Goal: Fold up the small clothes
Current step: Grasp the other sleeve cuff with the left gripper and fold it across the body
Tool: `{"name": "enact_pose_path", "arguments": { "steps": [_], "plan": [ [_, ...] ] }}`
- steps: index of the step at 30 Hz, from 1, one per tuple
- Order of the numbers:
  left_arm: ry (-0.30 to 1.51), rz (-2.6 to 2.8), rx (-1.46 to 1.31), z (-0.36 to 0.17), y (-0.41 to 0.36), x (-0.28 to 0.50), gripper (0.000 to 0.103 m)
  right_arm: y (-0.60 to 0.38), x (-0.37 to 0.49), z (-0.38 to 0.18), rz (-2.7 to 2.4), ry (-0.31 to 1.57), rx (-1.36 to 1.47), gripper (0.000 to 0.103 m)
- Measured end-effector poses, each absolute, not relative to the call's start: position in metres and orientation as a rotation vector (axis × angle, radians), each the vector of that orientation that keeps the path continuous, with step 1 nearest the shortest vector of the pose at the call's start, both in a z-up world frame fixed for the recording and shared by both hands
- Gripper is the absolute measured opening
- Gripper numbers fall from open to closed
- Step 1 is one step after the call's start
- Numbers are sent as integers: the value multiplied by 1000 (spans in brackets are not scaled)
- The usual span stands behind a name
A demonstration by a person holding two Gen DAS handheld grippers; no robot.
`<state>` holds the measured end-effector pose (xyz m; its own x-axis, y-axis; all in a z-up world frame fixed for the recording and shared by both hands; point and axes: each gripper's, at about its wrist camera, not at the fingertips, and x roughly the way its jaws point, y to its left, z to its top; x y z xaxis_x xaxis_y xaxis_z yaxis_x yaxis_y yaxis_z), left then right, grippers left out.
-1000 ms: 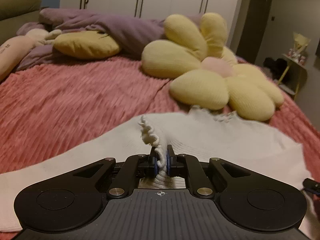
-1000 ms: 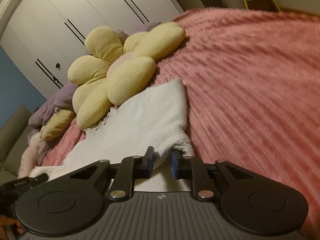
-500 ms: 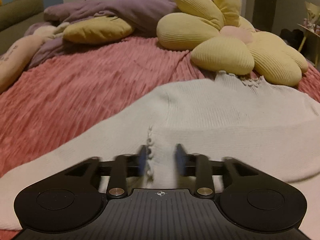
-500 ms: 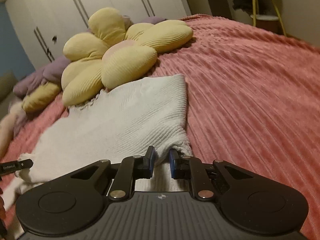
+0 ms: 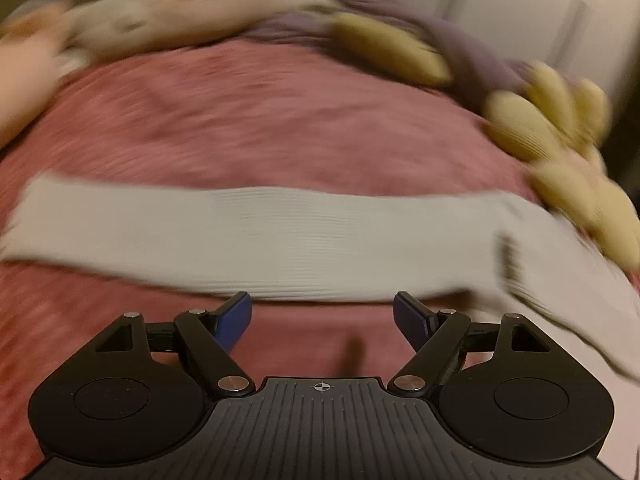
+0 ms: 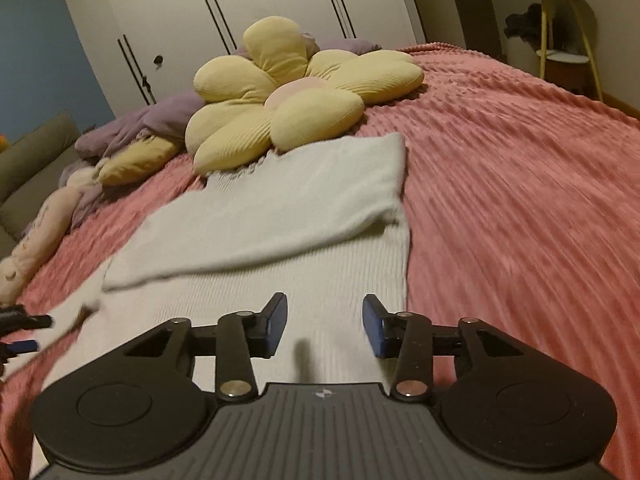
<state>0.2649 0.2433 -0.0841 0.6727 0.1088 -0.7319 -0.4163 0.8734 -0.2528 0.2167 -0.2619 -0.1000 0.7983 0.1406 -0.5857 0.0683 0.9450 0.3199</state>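
A white knit sweater (image 6: 280,216) lies on the pink bedspread (image 6: 520,200), one sleeve folded across its body. In the blurred left wrist view its other sleeve (image 5: 248,236) stretches sideways across the bed. My left gripper (image 5: 322,314) hovers just short of that sleeve, jaws opening wide, with only bedspread between them. My right gripper (image 6: 324,320) is above the sweater's lower part; its jaws are opening and the blue pads press on nothing. The left gripper's tip (image 6: 24,320) shows at the left edge of the right wrist view.
A yellow flower cushion (image 6: 296,92) rests against the sweater's collar end. Purple bedding (image 6: 160,116), a yellow pillow (image 6: 136,160) and a long pale cushion (image 6: 44,232) lie at the bed's far left. White wardrobe doors (image 6: 240,8) stand behind, a yellow side table (image 6: 564,28) at the right.
Both grippers let go of the sweater and opened. The left one swung away to the left over the outstretched sleeve. The right one drew back, leaving the right sleeve folded across the sweater's body.
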Motion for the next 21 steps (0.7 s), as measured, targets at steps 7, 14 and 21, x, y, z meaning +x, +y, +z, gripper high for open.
{"name": "enact_pose_path", "arguments": {
  "steps": [7,14,21],
  "plan": [
    [619,441,-858,-110,351,217,67,-241,198,-100,54,689,303,47],
    [452,518,-1295,-147,414,199,9,-230,200,-100,30,710,299,49],
    [483,464,-1074,-109,396,214,9,-234,198,-102,33,711,290,49]
  ]
}}
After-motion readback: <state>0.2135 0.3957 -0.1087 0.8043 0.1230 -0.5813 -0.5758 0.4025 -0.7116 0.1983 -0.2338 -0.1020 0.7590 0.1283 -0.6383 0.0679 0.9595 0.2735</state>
